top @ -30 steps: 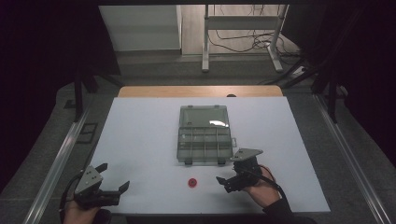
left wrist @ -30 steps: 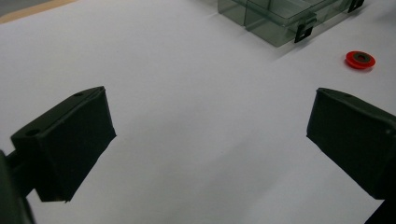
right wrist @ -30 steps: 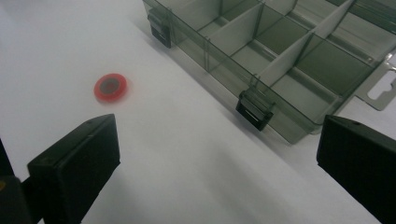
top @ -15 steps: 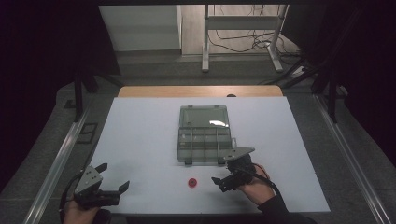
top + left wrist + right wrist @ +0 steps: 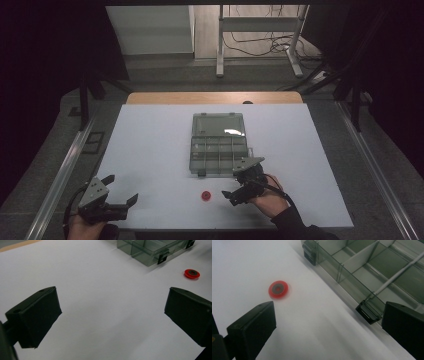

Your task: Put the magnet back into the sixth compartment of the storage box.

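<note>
Disc (image 5: 205,195): small, red, flat on the white table (image 5: 150,150), near its front edge, just ahead of the box's front wall.
Box (image 5: 219,145): clear, compartmented, lid open and lying back; black latches on its front wall.
Right gripper (image 5: 234,189): jaws spread, holding nothing, just right of the disc, close to the box's front right corner and latch.
Left gripper (image 5: 120,192): jaws wide apart, empty, at the front left, well apart from the disc.
In the way: bare table between the right gripper and the disc.
</note>
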Motion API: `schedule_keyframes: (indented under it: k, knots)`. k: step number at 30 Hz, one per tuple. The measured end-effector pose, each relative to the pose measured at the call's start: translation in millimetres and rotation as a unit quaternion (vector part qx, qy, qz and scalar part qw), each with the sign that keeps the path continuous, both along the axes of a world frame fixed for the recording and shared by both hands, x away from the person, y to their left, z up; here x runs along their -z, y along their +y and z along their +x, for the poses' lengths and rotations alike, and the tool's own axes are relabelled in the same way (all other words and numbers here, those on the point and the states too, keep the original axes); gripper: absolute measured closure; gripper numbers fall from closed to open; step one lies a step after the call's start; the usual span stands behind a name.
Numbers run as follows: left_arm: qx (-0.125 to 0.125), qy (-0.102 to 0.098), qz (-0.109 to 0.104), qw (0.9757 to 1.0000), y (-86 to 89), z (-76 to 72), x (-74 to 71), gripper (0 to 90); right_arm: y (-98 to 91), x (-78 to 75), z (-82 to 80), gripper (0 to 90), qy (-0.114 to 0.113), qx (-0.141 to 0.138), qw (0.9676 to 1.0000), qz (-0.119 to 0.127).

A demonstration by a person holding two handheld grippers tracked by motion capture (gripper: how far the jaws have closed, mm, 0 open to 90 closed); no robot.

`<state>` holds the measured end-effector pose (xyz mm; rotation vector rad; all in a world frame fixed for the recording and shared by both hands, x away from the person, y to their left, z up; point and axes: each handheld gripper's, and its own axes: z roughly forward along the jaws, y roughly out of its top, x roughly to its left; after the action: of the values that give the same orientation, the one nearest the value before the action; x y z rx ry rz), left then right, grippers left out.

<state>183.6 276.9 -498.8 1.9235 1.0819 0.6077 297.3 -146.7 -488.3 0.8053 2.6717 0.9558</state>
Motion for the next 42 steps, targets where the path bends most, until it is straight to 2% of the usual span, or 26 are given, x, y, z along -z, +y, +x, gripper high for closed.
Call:
schedule_keyframes:
  k: [8,21,28,42]
  knots:
    - [0.000,0.000,0.000,1.0000,-0.1,-0.1,0.0,0.8,8.3,1.5,0.9,0.0,0.004,-0.001,1.0000,-0.003]
    - [0.002,0.000,0.000,1.0000,-0.2,0.0,0.0,0.8,23.3,4.3,1.8,0.0,0.007,-0.020,0.9996,-0.017]
    - [0.003,0.000,0.000,1.0000,-0.2,0.1,0.0,0.8,32.4,4.6,4.1,0.0,0.020,-0.016,0.9995,-0.016]
    - [0.007,0.001,0.002,1.0000,0.0,0.2,-0.1,0.8,53.7,9.4,2.6,1.8,0.031,-0.032,0.9982,-0.040]
